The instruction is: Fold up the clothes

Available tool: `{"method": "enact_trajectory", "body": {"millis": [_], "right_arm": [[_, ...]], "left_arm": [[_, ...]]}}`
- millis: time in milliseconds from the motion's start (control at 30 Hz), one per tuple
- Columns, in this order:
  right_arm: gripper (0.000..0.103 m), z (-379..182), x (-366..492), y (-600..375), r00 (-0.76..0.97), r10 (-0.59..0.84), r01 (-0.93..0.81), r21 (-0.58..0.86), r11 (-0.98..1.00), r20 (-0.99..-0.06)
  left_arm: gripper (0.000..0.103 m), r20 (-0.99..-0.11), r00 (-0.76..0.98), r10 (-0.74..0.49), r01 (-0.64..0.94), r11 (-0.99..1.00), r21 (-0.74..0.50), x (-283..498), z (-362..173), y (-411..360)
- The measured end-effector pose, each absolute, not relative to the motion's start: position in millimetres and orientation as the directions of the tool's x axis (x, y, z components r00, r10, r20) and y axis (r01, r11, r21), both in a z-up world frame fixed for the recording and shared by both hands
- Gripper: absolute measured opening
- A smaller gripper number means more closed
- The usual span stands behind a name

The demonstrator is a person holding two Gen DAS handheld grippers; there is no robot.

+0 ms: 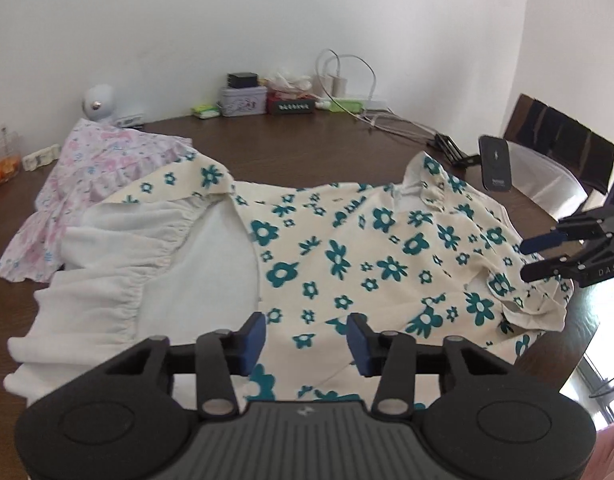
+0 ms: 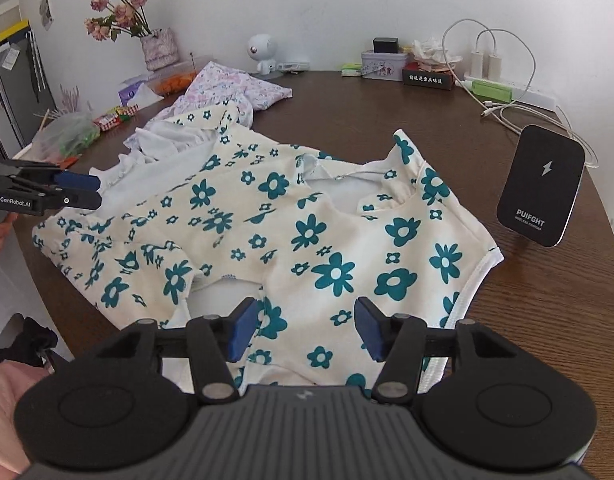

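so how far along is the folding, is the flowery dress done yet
Not yet. Done so far: the teal-flowered dress lies spread on the brown table, its skirt turned back so the white lining shows. In hand: nothing; the left gripper and right gripper are open above the cloth. Left: the actual folds, then the pink floral garment bunched behind it.

Bright, soft daylight; sharp centres, fisheye-bent edges, dark corners.
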State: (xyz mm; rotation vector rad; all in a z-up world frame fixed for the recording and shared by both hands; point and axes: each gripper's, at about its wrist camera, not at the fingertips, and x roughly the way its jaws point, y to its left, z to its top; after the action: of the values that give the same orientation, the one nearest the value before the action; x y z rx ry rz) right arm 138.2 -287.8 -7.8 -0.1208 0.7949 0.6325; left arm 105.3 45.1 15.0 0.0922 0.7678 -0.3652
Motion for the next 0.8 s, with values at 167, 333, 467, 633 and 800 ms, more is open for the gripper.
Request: {"method": "enact_trajectory", "body": {"millis": [167,333,467,633,800], "right_arm": [[0.05,-23.1,136.5,-279.0,0.516,0.43,-0.581,0.066,0.811,-0.741],[0.048,-13.0,135.7,-283.2,0.523,0.421,-0.569,0.064,0.82,-0.741],[0.056,1.5,151.4,-268.5,0.562,0.447,-0.586,0.046,0.809,-0.696],[0.056,4.2,198.6,-237.6,0.523,0.456,-0.611,0.056,0.79,-0.72],[0.06,2.0,242.8,-202.3,0.499,0.454,-0.615,0.068,0.786,-0.738]], "left_arm": [[0.024,-0.743,0.555,-0.375,0.511,0.858,-0.052,116.6,-14.5,1.9],[0.028,-0.734,0.495,-0.466,0.645,0.763,-0.049,104.1,-8.8,-19.1],[0.041,-0.7,0.531,-0.477,0.663,0.749,-0.008,113.1,3.4,-42.7],[0.039,-0.759,0.426,-0.493,0.742,0.67,-0.018,134.9,-8.1,-68.1],[0.013,-0.78,0.358,-0.514,0.791,0.611,-0.039,136.9,-14.4,-75.8]]}}
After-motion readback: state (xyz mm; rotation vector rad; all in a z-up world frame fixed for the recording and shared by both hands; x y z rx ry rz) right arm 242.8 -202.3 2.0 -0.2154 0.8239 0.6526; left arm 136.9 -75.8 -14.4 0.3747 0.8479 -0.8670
